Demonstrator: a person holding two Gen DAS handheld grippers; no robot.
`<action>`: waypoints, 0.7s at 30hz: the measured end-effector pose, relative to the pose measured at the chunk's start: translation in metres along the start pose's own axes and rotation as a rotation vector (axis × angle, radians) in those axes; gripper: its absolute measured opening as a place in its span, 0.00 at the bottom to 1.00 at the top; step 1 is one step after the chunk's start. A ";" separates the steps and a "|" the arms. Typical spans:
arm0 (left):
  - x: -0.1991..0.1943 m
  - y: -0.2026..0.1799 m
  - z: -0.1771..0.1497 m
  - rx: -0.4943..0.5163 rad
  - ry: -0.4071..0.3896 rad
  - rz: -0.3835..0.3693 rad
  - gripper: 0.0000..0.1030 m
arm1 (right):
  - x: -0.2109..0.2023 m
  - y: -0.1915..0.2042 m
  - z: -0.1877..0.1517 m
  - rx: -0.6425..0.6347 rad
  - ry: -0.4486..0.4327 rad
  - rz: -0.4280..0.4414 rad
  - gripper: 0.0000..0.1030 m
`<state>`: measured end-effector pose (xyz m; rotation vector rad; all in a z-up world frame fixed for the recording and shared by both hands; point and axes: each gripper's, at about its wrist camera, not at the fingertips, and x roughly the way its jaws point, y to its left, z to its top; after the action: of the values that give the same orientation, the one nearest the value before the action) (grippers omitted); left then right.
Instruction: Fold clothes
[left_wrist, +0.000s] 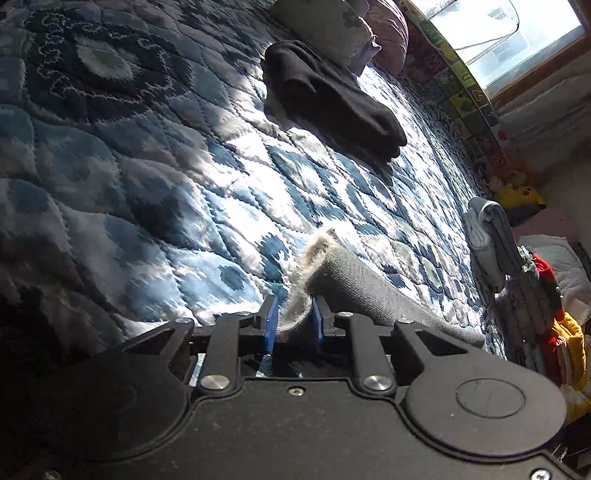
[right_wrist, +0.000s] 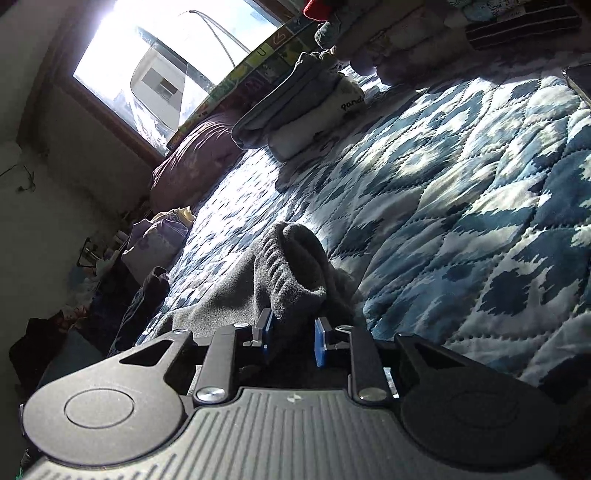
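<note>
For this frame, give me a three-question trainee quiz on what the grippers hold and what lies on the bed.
1. True or false: the left gripper is shut on the grey garment.
2. What lies folded on the quilt far ahead of the left gripper? A) black garment B) red towel C) white shirt
3. What does the right gripper hold between its pads?

Key: 1 true; 2 A; 3 a bunched fold of the same grey garment.
</note>
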<state>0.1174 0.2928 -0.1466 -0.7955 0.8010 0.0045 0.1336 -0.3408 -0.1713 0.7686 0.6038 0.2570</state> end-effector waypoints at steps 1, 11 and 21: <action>-0.002 0.002 -0.001 -0.003 -0.024 -0.015 0.24 | 0.000 0.000 -0.001 0.001 -0.003 0.004 0.25; 0.002 -0.029 0.031 0.097 -0.061 -0.061 0.27 | 0.002 0.002 -0.002 0.038 -0.032 0.009 0.25; -0.012 -0.077 0.011 0.522 -0.211 -0.055 0.03 | 0.002 0.002 -0.003 0.020 -0.033 0.005 0.25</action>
<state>0.1379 0.2478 -0.0853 -0.3145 0.5434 -0.1620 0.1333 -0.3373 -0.1720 0.7921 0.5744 0.2433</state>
